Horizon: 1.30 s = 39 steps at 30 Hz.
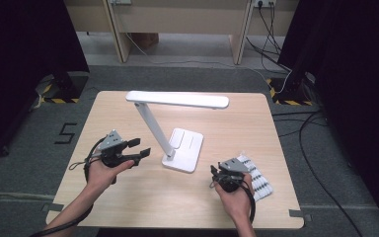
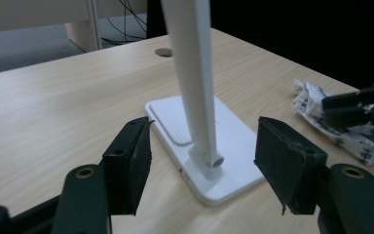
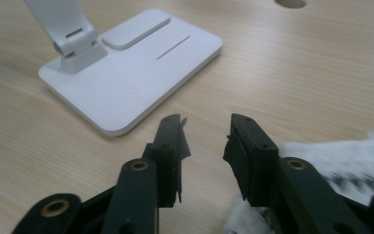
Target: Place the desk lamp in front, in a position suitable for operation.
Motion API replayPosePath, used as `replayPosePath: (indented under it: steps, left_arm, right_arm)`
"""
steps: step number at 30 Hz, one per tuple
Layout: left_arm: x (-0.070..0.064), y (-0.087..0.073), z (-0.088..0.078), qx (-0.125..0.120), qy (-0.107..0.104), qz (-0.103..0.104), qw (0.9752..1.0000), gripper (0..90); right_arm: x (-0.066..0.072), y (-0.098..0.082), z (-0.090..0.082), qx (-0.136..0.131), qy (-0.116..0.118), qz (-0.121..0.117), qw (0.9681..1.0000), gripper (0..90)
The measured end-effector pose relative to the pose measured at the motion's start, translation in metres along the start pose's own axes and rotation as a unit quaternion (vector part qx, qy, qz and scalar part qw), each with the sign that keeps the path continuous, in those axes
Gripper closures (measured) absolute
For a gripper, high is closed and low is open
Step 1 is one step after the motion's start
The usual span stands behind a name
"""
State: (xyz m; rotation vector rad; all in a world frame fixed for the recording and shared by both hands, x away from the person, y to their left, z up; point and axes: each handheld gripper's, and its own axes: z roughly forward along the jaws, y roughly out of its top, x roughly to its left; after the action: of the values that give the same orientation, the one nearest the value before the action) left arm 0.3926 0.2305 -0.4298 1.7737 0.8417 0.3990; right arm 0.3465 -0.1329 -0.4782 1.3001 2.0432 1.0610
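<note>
The left gripper (image 1: 137, 148) hovers just left of the white desk lamp (image 1: 177, 123), its jaws standing wide apart with nothing between them, lined up on the foot of the lamp's slanted arm (image 2: 195, 83). The lamp stands mid-table on its flat base (image 3: 136, 73), head stretched out level toward the far edge.

Over on the near right, the right gripper (image 1: 213, 174) sits low beside a white cloth with dark print (image 1: 257, 180), jaws parted with a narrower gap and bare wood showing between them. The cloth lies partly under that gripper and touches no pad.

The risks, as a judgement: the lamp is top-heavy with that long head, so a push on the arm from the left could tip it or skate the base across the smooth table (image 1: 128, 197). A pinch on the slick slanted arm may slip. The right gripper could drag the cloth into the base.

Writing? The cloth's print is too small to read. The lamp shows no legible brand. On the floor at far left, a taped mark reads like a 5 (image 1: 66, 133).
</note>
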Motion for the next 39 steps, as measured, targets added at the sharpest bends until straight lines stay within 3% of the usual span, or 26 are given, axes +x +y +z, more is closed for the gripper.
replayPosePath:
  steps: [4,12,15,20,37,39]
  left_arm:
    - [-0.007,0.017,0.014,0.007,-0.001,0.012,0.9999,37.1]
    - [-0.008,0.029,0.026,-0.004,0.016,0.003,0.9999,36.4]
    - [-0.007,0.033,0.031,-0.009,0.029,-0.007,0.9995,36.5]
    - [-0.007,0.036,0.037,-0.015,0.032,-0.014,0.9993,37.2]
    - [-0.007,0.041,0.045,-0.023,0.036,-0.028,0.9987,46.8]
    - [-0.006,0.042,0.044,-0.025,0.039,-0.032,0.9984,49.2]
  right_arm:
    - [0.011,0.004,0.022,0.031,0.013,-0.018,0.9993,69.8]
    - [0.022,0.001,0.042,0.059,0.039,-0.011,0.9974,60.2]
    - [0.025,0.0,0.046,0.06,0.047,-0.006,0.9971,55.8]
    - [0.03,-0.001,0.053,0.068,0.05,-0.014,0.9964,51.2]
    - [0.042,0.001,0.062,0.071,0.057,-0.032,0.9953,49.8]
    - [0.044,0.001,0.063,0.073,0.053,-0.045,0.9949,50.2]
